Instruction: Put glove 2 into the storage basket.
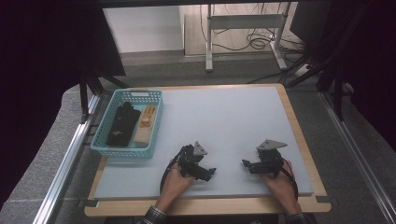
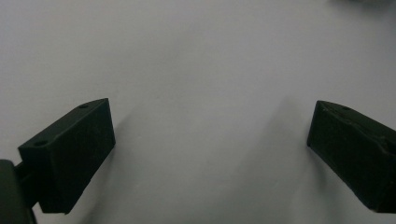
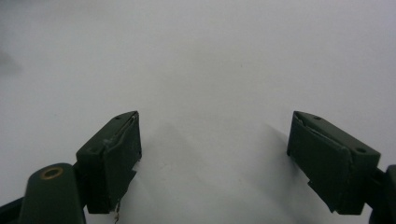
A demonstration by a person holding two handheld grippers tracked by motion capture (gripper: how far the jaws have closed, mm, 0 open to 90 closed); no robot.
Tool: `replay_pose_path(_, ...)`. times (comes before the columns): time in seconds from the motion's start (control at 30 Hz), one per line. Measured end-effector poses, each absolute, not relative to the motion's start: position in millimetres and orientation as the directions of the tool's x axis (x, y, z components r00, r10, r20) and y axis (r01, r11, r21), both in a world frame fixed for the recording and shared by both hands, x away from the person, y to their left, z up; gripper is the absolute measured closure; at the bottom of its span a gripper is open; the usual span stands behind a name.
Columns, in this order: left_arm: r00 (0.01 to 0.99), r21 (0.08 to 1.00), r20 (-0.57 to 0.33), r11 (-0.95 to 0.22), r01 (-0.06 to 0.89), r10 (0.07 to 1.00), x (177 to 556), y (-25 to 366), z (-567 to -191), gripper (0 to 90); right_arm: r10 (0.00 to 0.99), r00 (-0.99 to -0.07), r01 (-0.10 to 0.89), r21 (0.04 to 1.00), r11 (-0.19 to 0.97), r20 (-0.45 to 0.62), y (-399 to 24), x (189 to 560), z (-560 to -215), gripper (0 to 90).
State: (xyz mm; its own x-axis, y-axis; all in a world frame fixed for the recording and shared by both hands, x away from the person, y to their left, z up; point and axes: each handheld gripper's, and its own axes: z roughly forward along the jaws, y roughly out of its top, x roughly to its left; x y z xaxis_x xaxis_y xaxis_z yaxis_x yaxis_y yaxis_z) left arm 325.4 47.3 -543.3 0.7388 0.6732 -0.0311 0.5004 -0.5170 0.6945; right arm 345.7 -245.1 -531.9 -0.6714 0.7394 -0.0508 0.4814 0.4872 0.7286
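Black folded glove (image 1: 122,123) in turquoise plastic basket (image 1: 103,144) lies far-left of our left gripper (image 1: 211,172), lengthwise away; both grippers spread, right gripper (image 1: 246,164) farther.

A basket (image 1: 105,144) sits on the left edge of the worktop (image 1: 233,116), toward its middle depth. Inside it, a folded glove (image 1: 122,125) lies on the left and a wooden piece (image 1: 145,123) just beside it on the right. Nearer the front edge, the left hand-held gripper (image 1: 211,172) rests right of the basket, and the right hand-held gripper (image 1: 246,164) lies further right, the two facing each other with bare worktop between
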Motion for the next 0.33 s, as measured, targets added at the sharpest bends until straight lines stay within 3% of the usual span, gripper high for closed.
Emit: replay_pose_path(0.33, 0.734, 0.690, -0.033, -0.516, 0.508, 0.678, 325.2, 46.4, -543.9, 0.5, 0.739, -0.671, 0.482, 0.729, 0.486, -0.049, -245.3, 345.5, -532.3, 17.2)
